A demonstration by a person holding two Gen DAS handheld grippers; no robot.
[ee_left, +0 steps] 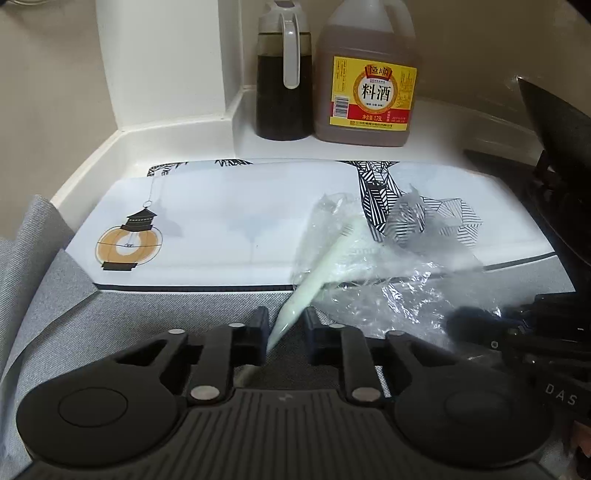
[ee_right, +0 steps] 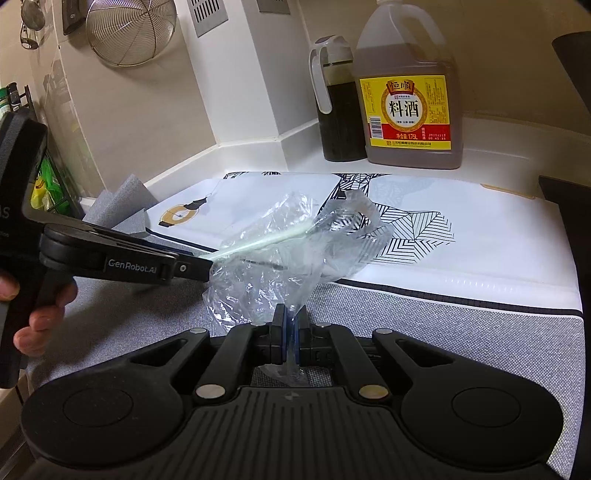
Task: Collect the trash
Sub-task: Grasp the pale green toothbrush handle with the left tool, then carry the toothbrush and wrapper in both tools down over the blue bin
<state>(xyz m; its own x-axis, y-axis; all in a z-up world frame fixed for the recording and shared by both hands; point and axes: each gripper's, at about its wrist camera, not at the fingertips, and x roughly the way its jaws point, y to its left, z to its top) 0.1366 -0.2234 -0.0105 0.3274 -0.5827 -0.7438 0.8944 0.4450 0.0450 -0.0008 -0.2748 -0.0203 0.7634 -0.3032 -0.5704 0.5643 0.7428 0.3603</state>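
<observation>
A crumpled clear plastic bag [ee_right: 280,258] stands over the front edge of a printed white board [ee_right: 461,236], its mouth held up. My right gripper [ee_right: 291,321] is shut on the bag's lower edge; in the left wrist view it shows only as a dark blur [ee_left: 469,323] at the right. A long pale green strip [ee_left: 325,266] slants from inside the bag [ee_left: 388,280] down between my left gripper's fingers. My left gripper [ee_left: 286,321] grips the strip's near end. Seen from the right wrist, the left gripper [ee_right: 205,264] comes in from the left and the strip [ee_right: 258,243] reaches into the bag's opening.
The board lies on a grey cloth [ee_left: 147,314] on a white counter. A cooking-wine jug [ee_left: 369,81] and a dark oil dispenser [ee_left: 282,85] stand at the back. A black wok [ee_left: 554,155] sits at the right. A wire strainer [ee_right: 129,29] hangs on the wall.
</observation>
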